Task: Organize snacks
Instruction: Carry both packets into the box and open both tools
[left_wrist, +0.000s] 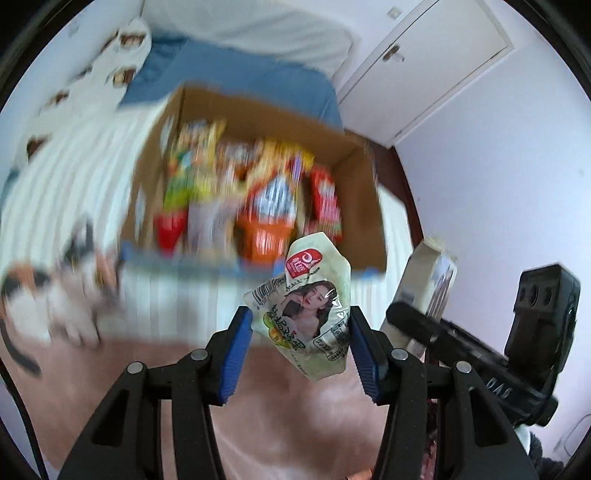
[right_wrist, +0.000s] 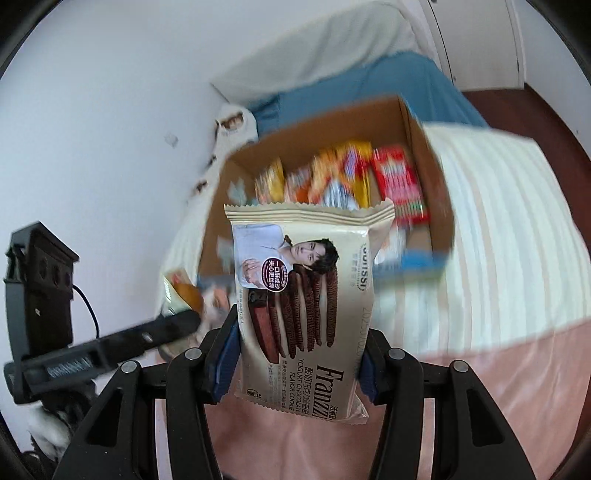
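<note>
Pale pouch (left_wrist: 308, 306) is clamped in the left gripper (left_wrist: 301, 334); cookie pack (right_wrist: 303, 306) is clamped in the right gripper (right_wrist: 297, 354). Both hang near the box (left_wrist: 354, 192) of snacks. Step: carrying. Next: release inside, clear of the near wall.

A crumpled pale-green snack pouch (left_wrist: 308, 310) hangs tilted; a beige Franzzi cookie pack (right_wrist: 301, 306) stands upright. Beyond, a cardboard box (left_wrist: 369, 206) holds colourful snack packets (left_wrist: 255, 192).

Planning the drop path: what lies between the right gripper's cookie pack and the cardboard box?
Nothing solid: in the right wrist view the cookie pack overlaps the cardboard box, no obstacle between.
</note>
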